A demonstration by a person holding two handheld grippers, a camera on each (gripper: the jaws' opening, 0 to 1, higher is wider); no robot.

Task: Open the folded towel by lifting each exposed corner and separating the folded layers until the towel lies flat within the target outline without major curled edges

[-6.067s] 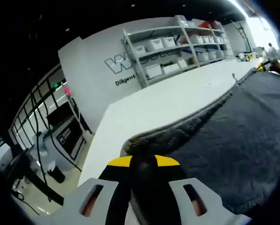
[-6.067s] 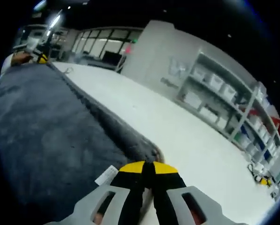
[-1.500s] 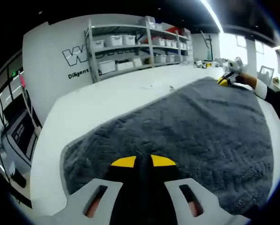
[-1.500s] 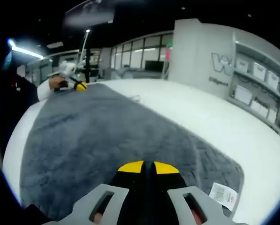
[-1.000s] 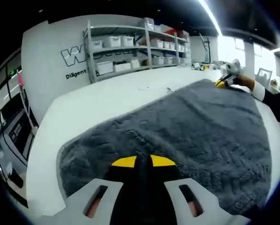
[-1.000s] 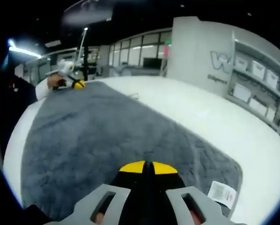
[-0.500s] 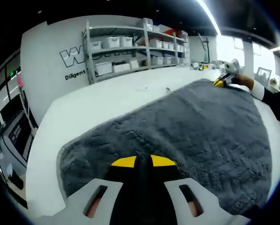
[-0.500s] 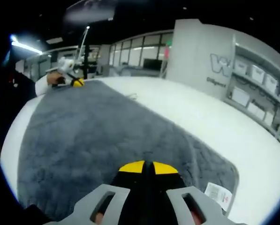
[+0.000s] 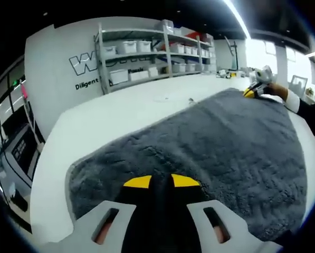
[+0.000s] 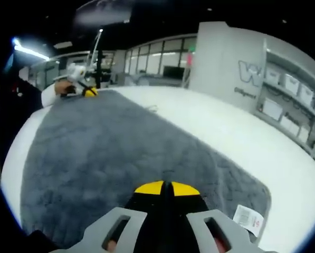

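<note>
A dark grey towel (image 9: 220, 142) lies spread out on the white table (image 9: 120, 116). In the left gripper view, my left gripper (image 9: 161, 182) sits low at one near corner, its yellow-tipped jaws shut on the towel's edge. My right gripper (image 9: 252, 90), held by a hand, shows far off at the opposite corner. In the right gripper view, my right gripper (image 10: 166, 187) is shut on the towel (image 10: 104, 153) at its near edge. A white label (image 10: 246, 217) lies at the corner just right of it. The left gripper (image 10: 87, 91) shows small at the far corner.
White table (image 10: 236, 142) stretches beyond the towel's long side. Metal shelves with white bins (image 9: 157, 52) stand against a lettered wall behind it. A dark sleeve (image 9: 310, 110) runs along the towel's right side. Windows (image 10: 146, 66) line the far wall.
Six seconds ago both grippers held the towel's edge raised, with a thick fold along it. Now the towel lies flat. In the last second only the views shifted slightly.
</note>
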